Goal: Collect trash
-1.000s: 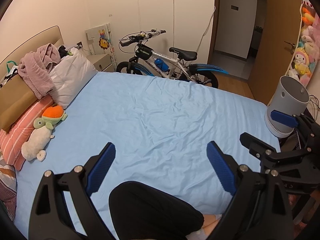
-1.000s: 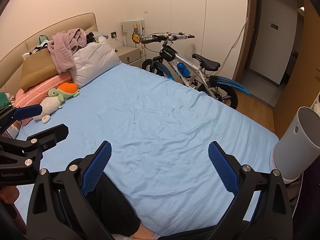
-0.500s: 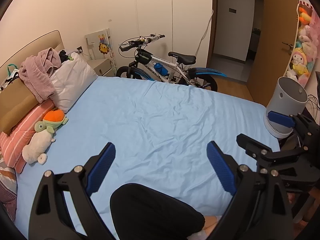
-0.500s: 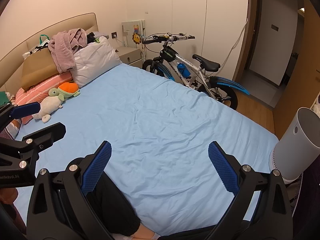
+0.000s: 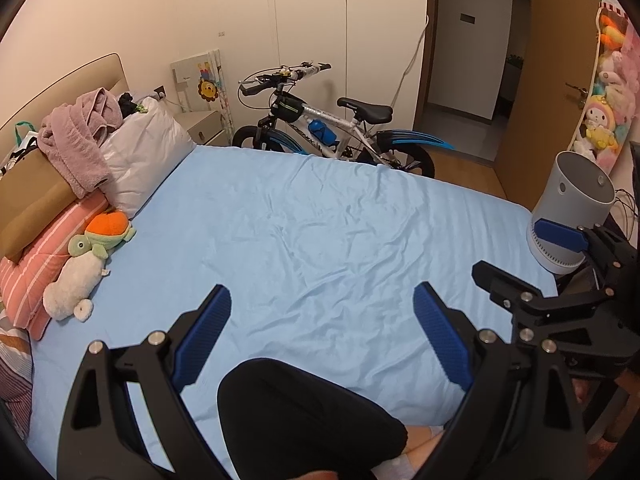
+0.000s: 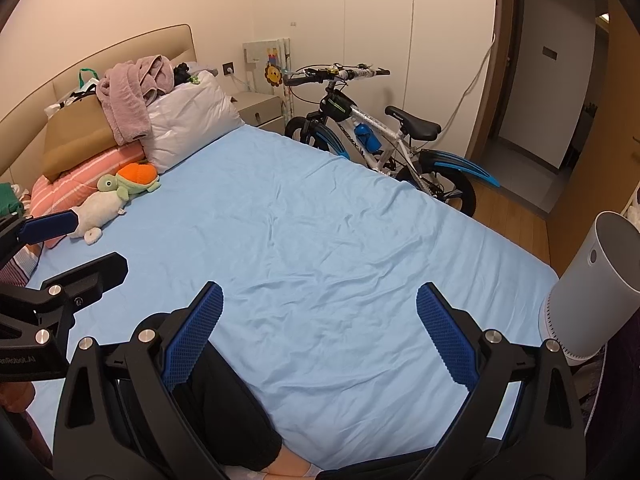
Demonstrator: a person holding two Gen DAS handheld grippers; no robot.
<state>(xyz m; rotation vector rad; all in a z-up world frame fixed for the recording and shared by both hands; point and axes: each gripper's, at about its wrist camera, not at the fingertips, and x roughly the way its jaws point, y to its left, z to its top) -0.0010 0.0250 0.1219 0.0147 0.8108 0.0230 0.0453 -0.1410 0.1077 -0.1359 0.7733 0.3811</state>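
No piece of trash shows in either view. My left gripper [image 5: 322, 296] is open over the near part of a bed with a light blue sheet [image 5: 320, 232], and nothing sits between its blue pads. The right gripper [image 6: 320, 292] is likewise open and holds nothing above the same sheet [image 6: 328, 232]. Each one shows in the other's view: the right gripper [image 5: 516, 254] at the right edge, the left gripper [image 6: 96, 240] at the left edge. A white cylindrical container [image 5: 572, 208] [image 6: 588, 280] stands off the bed's right corner.
A person's knee in black trousers [image 5: 304, 412] [image 6: 224, 408] rests on the near edge. Pillows, a pink towel [image 5: 80, 136] and a plush turtle [image 5: 92, 256] lie by the headboard. A bicycle [image 5: 332, 132] stands beyond the bed, with an open doorway [image 5: 472, 80] behind it.
The left wrist view has drifted slightly, so the bed looks a bit lower and farther. The right wrist view is nearly the same. Both grippers stay open.
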